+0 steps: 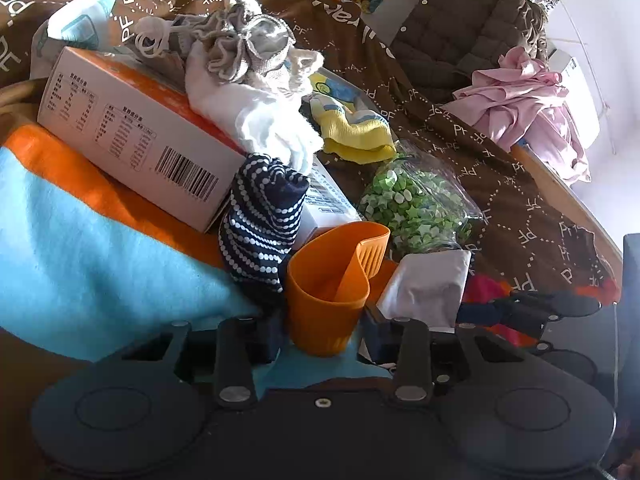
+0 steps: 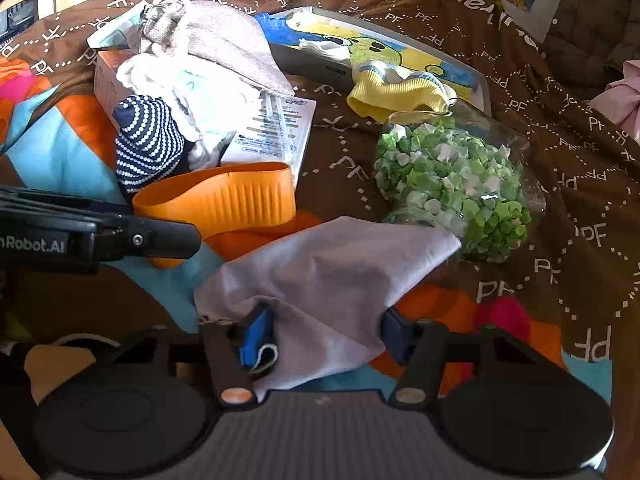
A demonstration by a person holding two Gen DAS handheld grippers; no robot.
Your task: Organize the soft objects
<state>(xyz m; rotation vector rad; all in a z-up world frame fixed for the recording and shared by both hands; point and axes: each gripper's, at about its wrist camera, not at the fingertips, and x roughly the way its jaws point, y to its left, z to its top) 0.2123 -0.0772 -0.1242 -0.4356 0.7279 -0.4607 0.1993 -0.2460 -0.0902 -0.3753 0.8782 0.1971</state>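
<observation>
An orange cup (image 1: 324,292) stands between the fingers of my left gripper (image 1: 322,336), which is shut on it; the right wrist view shows the cup (image 2: 224,200) tilted at the left gripper's (image 2: 172,236) tip. A white cloth (image 2: 332,276) lies between the wide-apart fingers of my open right gripper (image 2: 326,330). Just behind the cup, a navy dotted sock (image 1: 260,232) leans on a white and orange box (image 1: 120,128). White fabric (image 1: 260,116) and a grey drawstring pouch (image 1: 248,40) are piled on the box. A yellow sock (image 2: 384,96) lies further back.
A clear bag of green paper stars (image 2: 452,188) sits right of the cup on the brown quilt (image 2: 560,200). A flat cartoon-printed case (image 2: 340,44) lies behind the yellow sock. A pink garment (image 1: 528,108) and a brown jacket (image 1: 460,20) are at the far right.
</observation>
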